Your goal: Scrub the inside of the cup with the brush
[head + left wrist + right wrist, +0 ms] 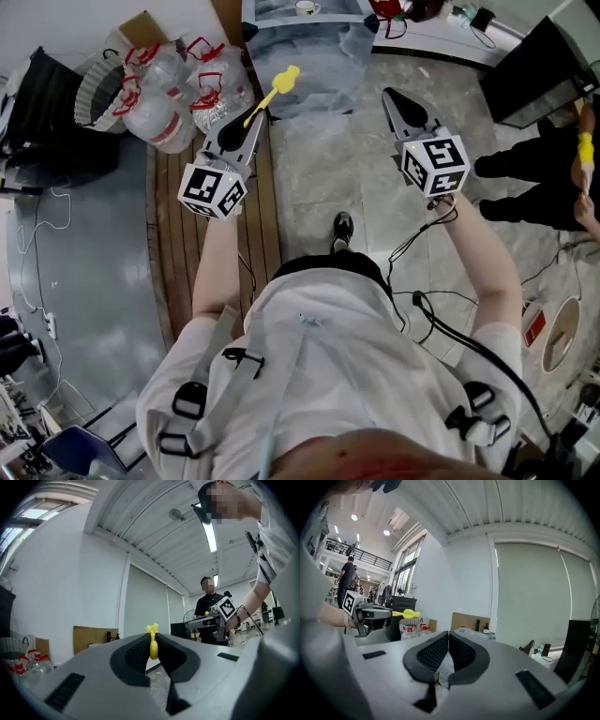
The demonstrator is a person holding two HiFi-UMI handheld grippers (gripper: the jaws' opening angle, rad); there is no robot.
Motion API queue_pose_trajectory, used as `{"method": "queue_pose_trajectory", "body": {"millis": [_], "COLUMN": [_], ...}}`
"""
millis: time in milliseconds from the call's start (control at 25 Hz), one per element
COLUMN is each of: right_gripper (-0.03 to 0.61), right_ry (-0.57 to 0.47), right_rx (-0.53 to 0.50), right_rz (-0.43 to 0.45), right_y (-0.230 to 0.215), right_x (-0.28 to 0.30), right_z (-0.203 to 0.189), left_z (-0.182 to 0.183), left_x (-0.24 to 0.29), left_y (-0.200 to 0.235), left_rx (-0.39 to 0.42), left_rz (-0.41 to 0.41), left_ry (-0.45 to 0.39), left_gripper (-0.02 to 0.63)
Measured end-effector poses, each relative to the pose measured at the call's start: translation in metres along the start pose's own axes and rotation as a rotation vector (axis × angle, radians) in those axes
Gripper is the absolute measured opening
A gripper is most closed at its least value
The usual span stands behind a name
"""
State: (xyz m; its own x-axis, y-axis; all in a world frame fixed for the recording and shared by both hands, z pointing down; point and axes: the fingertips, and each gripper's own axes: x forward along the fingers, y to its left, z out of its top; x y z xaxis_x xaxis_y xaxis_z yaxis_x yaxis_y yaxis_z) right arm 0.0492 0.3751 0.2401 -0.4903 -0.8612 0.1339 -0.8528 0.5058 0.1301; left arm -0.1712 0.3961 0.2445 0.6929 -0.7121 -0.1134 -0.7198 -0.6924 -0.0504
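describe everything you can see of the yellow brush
The brush is small, bright yellow and looks like plastic: a thin straight handle that widens into a lumpy head. The left tool is shut on the handle's lower end, so the rest sticks out past the jaws, pointing forward and away from the person, in mid-air. Nothing else touches it.

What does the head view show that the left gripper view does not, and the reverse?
Only the head view: the cup far ahead, and the left gripper's marker cube. Only the left gripper view: the ceiling light, and, close up, the jaws shut on the brush handle. Both: the yellow brush sticking out of the left gripper, and the right gripper beside it.
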Motion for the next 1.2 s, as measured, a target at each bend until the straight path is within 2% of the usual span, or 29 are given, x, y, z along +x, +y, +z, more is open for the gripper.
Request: {"method": "queue_pose_trajectory", "body": {"millis": [960,1000,1040,1080,1200], "right_gripper": [0.021,0.042,0.103,0.123,0.137], "right_ry": [0.040,0.042,0.046,0.049,0.054], "right_rx": [0.062,0.067,0.072,0.076,0.082], "right_rz": [0.075,0.083,0.091,0.099,0.111], "right_y": [-0.110,-0.115,-0.121,-0.127,-0.141], "right_x": [0.087,0.092,0.099,0.106,0.118], "right_z": [-0.024,-0.025,-0.025,-0.026,-0.028], "left_z": [-0.024,-0.025,-0.027,-0.029,-0.031], "left_x": [0.110,0.115,0.121,0.127,0.138], "left_y": [0.037,0.040,0.043,0.047,0.052], "left_rx": [-0.004,-0.005,-0.008,-0.010,-0.014], "left_rz": [0.073,0.081,0.090,0.100,0.122], "left_ry": [0.036,0.039,0.043,0.046,0.046], "left_gripper": [0.037,0.037,0.037,0.037,0.037]}}
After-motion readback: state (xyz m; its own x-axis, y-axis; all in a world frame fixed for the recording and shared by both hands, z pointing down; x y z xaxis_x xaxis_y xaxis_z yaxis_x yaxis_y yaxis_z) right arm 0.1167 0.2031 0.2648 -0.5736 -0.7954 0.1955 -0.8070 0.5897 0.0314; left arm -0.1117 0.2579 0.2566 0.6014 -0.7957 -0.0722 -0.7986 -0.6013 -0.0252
